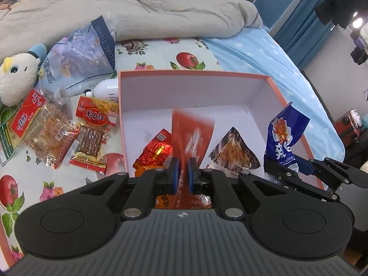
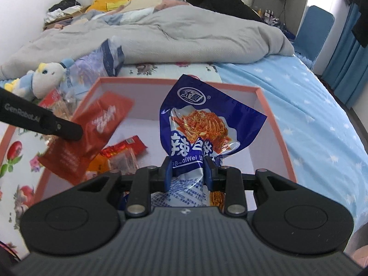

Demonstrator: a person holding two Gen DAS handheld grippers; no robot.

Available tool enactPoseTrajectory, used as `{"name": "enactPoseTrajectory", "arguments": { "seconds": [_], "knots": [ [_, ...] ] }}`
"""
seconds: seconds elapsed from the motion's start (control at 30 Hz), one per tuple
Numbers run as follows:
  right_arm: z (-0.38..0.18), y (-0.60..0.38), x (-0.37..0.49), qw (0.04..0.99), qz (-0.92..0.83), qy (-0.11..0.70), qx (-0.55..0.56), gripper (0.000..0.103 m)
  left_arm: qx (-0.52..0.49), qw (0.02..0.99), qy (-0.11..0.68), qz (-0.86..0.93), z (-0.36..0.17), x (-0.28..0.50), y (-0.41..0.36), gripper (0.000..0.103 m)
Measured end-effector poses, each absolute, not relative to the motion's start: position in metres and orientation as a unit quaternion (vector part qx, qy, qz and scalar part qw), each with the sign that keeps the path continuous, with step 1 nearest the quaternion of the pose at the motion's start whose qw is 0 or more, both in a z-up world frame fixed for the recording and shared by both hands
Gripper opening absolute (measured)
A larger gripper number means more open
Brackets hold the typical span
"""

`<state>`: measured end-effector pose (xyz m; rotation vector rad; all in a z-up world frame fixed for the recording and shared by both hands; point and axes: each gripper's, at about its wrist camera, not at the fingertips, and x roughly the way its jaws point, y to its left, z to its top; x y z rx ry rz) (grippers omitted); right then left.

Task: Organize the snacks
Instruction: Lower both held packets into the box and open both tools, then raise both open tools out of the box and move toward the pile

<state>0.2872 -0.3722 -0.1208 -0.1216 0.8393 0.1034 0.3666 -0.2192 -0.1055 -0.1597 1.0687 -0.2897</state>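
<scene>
A pink-rimmed open box (image 1: 193, 73) (image 2: 273, 105) with a white inside lies on the bed. My left gripper (image 1: 182, 172) is shut on a flat red snack packet (image 1: 193, 135) (image 2: 101, 124) and holds it over the box. My right gripper (image 2: 189, 170) (image 1: 299, 172) is shut on a blue-and-white snack bag (image 2: 207, 124) (image 1: 285, 133) above the box's right side. On the box floor lie a red foil pack (image 1: 154, 154) (image 2: 124, 147) and a clear triangular snack (image 1: 232, 151). Left of the box lie several red-labelled snack packs (image 1: 92, 135).
A tissue pack (image 1: 82, 55), a plush toy (image 1: 16, 73) and a white bottle (image 1: 108, 89) lie left of the box on the fruit-print sheet (image 1: 161, 55). A grey duvet (image 2: 184, 36) is bunched behind. Blue bedding (image 2: 299, 96) runs along the right.
</scene>
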Motion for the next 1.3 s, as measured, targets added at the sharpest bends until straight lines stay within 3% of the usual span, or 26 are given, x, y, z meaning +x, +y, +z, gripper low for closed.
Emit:
{"name": "enactPoseTrajectory", "arguments": {
  "seconds": [0.1,0.17,0.23,0.8,1.3],
  "knots": [
    [-0.122,-0.374,0.286,0.91,0.053,0.409,-0.053,0.035,-0.074,0.845,0.51,-0.143,-0.107,0.368,-0.22,0.011],
    [-0.12,-0.375,0.285,0.911,0.05,0.405,-0.058,0.051,-0.074,0.846,0.51,-0.135,-0.106,0.368,-0.218,0.012],
    [-0.116,-0.373,0.283,0.915,0.049,0.397,-0.06,0.056,-0.077,0.847,0.507,-0.136,-0.104,0.366,-0.215,0.016],
    [-0.05,-0.348,0.255,0.949,0.08,0.305,-0.017,0.056,-0.071,0.895,0.418,-0.135,-0.033,0.323,-0.166,0.018],
    [-0.032,-0.292,0.224,0.954,0.121,0.276,-0.006,0.056,-0.063,0.921,0.369,-0.105,-0.003,0.263,-0.108,0.018]
  ]
}}
